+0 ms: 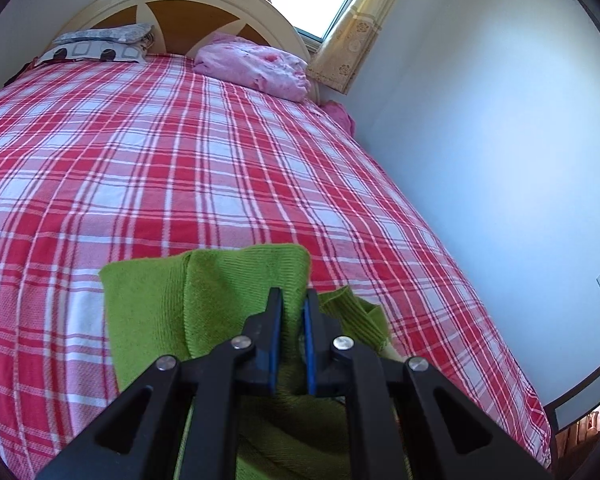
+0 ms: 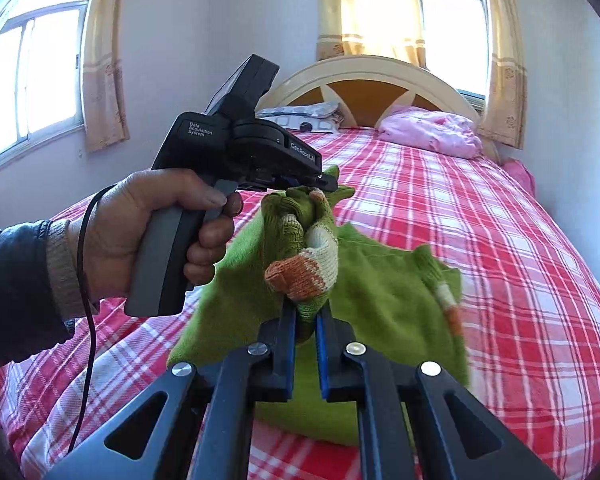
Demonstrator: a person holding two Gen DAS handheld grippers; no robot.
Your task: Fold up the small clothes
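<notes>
- Right wrist view, left of frame: I see a person's hand [image 2: 148, 236] wrapped round the grip of the left hand-held gripper [image 2: 320, 184]; its jaws are clamped on a bunched fold of the green knitted garment [image 2: 380, 300].
- Centre of the same view: the right hand-held gripper [image 2: 305, 320] is clamped on a green cuff just below its orange and cream bands. Both tools hold knit lifted off the bed [image 2: 520, 240].
- Right of frame: the rest of the garment sags onto the plaid cover; a second banded sleeve trails at mid-right.
- Left wrist view, bottom centre: the left hand-held gripper [image 1: 293, 304] bites a ribbed edge, green cloth draped beneath.
- Handling, my judgement: light, soft, stretchy; it will droop and bunch rather than hold a crease. Ribbed hems and cuffs give the firmest purchase.
- Better holds for folding: I would take shoulder or hem corners rather than bunched cloth, so the panel hangs flat.
</notes>
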